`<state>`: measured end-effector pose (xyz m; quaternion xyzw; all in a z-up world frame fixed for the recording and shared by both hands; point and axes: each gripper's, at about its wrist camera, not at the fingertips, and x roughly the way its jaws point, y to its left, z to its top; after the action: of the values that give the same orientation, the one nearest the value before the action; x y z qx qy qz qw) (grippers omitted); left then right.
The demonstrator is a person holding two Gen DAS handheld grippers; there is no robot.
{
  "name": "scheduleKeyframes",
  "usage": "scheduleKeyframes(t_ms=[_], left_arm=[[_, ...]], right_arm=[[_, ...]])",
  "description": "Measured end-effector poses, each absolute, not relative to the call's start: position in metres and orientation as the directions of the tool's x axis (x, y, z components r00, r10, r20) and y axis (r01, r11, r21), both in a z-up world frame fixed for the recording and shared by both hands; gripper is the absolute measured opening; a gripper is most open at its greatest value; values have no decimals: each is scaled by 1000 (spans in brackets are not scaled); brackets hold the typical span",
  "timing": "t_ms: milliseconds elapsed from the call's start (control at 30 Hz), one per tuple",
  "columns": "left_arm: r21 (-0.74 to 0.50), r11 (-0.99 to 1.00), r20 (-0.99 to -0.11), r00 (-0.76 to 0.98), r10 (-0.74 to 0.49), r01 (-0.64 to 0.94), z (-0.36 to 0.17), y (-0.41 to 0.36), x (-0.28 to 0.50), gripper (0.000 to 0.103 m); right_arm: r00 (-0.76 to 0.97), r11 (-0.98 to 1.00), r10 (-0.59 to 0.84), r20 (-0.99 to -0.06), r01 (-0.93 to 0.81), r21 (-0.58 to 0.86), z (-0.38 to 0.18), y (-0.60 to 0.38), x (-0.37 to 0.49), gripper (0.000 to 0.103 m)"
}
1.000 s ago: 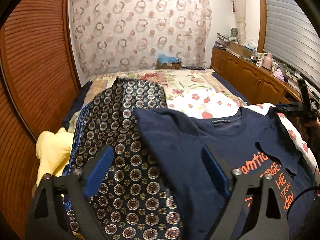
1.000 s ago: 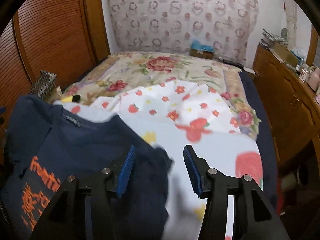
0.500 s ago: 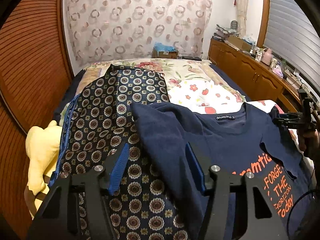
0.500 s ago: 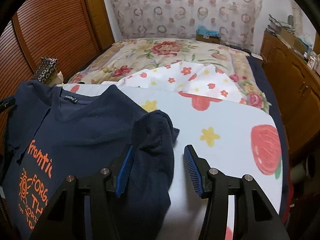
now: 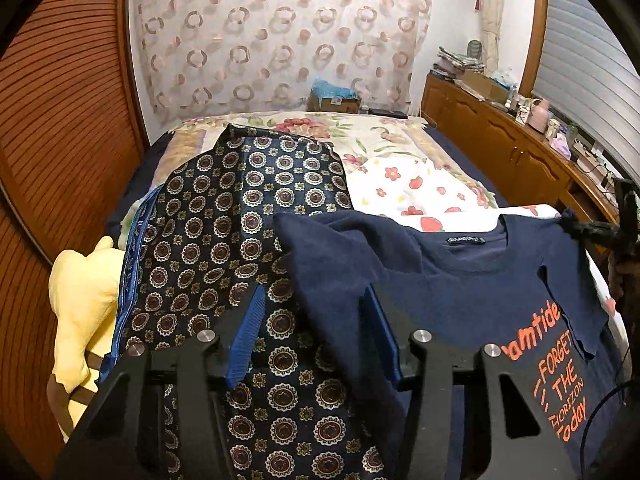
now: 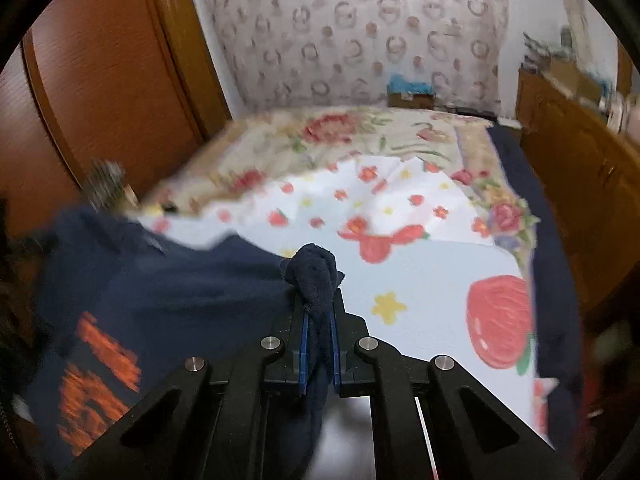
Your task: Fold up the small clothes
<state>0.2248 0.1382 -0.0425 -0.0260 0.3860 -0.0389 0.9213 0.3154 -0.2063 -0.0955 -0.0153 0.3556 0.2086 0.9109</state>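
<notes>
A navy T-shirt (image 5: 460, 292) with orange lettering lies on the bed, its left sleeve folded over a patterned cloth. My left gripper (image 5: 312, 332) is open, its fingers on either side of the shirt's left sleeve edge. My right gripper (image 6: 318, 332) is shut on the shirt's bunched right sleeve (image 6: 316, 276); the shirt (image 6: 160, 292) spreads to its left. The right gripper also shows at the right edge of the left wrist view (image 5: 592, 232), pinching the sleeve.
A dark patterned cloth (image 5: 240, 208) lies left of the shirt, with a yellow garment (image 5: 80, 300) beside it. A white fruit-print sheet (image 6: 420, 248) covers the bed. A wooden cabinet (image 5: 500, 152) stands on the right, wooden sliding doors (image 5: 60, 120) on the left.
My right gripper has closed on the shirt's right sleeve and bunched it up. My left gripper has narrowed and moved in over the left sleeve edge.
</notes>
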Motion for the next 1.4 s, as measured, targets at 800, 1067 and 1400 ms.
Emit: scheduleKeyframes(t_ms=[800,1067,1400], left_arm=[[-59,984,-516,839,-174,168,22,107,144,5],[-73,980,-478,856,-196,184,23,114,83,5],[-104,980,-499,843,-201,172,3,141,-6,5]], right_arm=[[751,895,426,-505,-432,112,-62,-206,239,8],[774,879,464,-431,-464,112,-61,-228,163,8],[768,876,478,-426,-452,168,-87,-279,46,8]])
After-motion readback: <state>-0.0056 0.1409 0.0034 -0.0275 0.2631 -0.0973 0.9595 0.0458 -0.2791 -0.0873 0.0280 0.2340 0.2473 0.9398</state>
